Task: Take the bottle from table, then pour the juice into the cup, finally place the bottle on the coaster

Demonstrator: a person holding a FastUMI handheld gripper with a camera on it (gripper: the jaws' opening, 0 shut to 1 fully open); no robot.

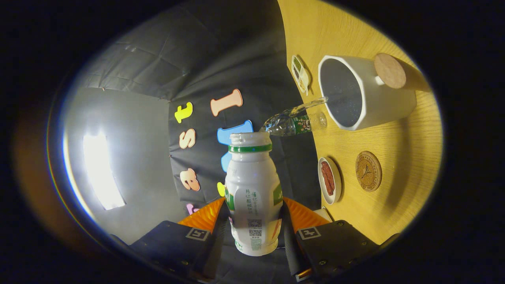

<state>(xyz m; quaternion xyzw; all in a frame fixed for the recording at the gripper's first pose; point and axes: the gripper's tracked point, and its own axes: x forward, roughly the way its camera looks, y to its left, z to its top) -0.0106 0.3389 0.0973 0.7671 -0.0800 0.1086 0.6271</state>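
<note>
A gripper (254,221) holds a small white bottle (252,193) in the air, with the whole view rolled sideways so the wooden surface (394,142) stands like a wall to the right.

The two fingers are clamped on the bottle's lower body, one on each side. The bottle has a green band at its open neck, which points away from the fingers. Beyond its neck, to the right, a white cup (367,92) with a dark inside rests on the surface. A clear plastic bottle (296,122) lies in front of the cup's rim. A round cork coaster (368,171) sits nearer, beside a small white dish (329,180) of something red. Another small dish (300,74) sits further off, and a cork-topped cylinder (398,73) stands just behind the cup.
</note>
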